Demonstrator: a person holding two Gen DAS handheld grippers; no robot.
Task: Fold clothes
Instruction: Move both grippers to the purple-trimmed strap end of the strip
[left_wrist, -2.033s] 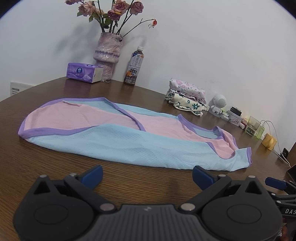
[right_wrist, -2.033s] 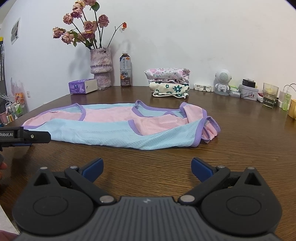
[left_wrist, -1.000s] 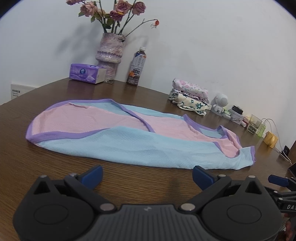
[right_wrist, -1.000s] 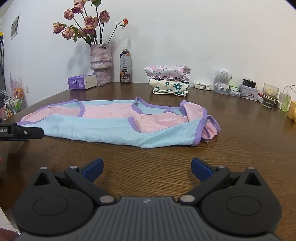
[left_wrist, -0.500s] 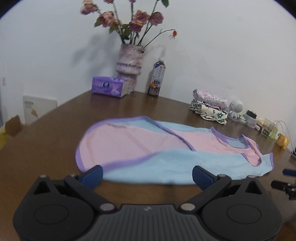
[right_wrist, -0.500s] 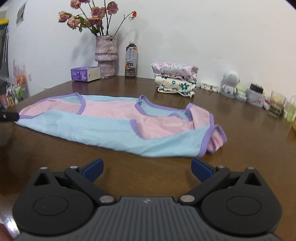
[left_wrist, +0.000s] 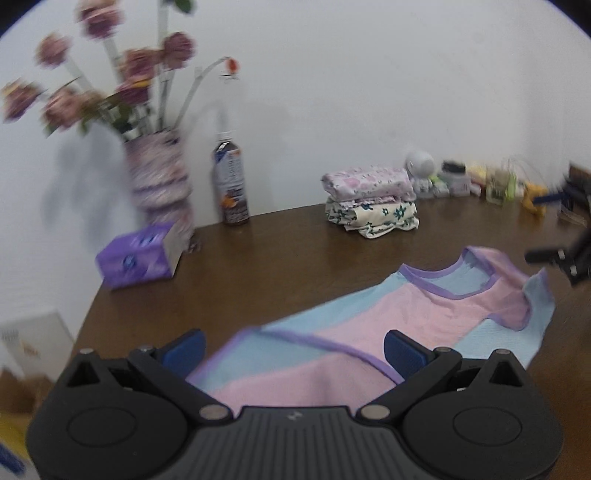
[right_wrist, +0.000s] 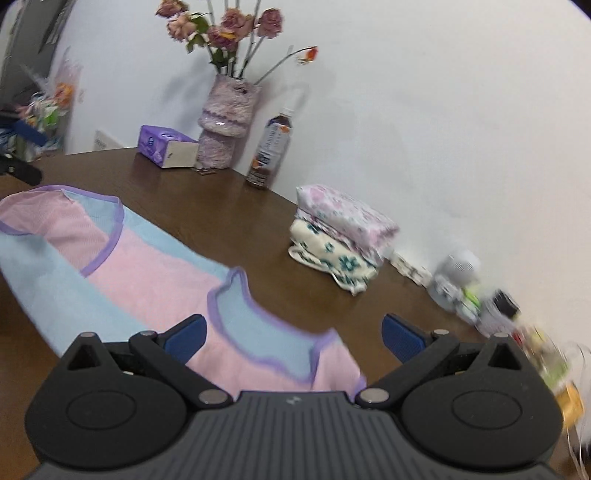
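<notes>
— so, where's the garment (left_wrist: 388, 325) from where you stand?

— flat on the brown table (left_wrist: 280, 266), stretched lengthwise. it's pink and light blue with purple trim. the left gripper (left_wrist: 293, 349) hangs over one end of the garment, the right gripper (right_wrist: 291, 334) over the other, the end with the scooped purple-edged opening.

— are the fingers on it?

— no. both pairs of blue fingertips (right_wrist: 186, 332) stand wide apart, with the garment showing in the gap between them, and nothing is pinched. whether they touch the fabric, i can't tell; the views are blurred.

— what else is around the garment?

— beyond it, toward the white wall, a stack of folded clothes (left_wrist: 371, 206): a pink floral piece on top of a cream one with teal flowers. further along the wall from the garment stand a dark drink bottle (left_wrist: 231, 184), a knitted purple vase of dried roses (left_wrist: 159, 177), and a purple tissue box (left_wrist: 142, 254) just beside the vase. on the other side of the folded stack sits a row of small items, too blurred to name.
</notes>
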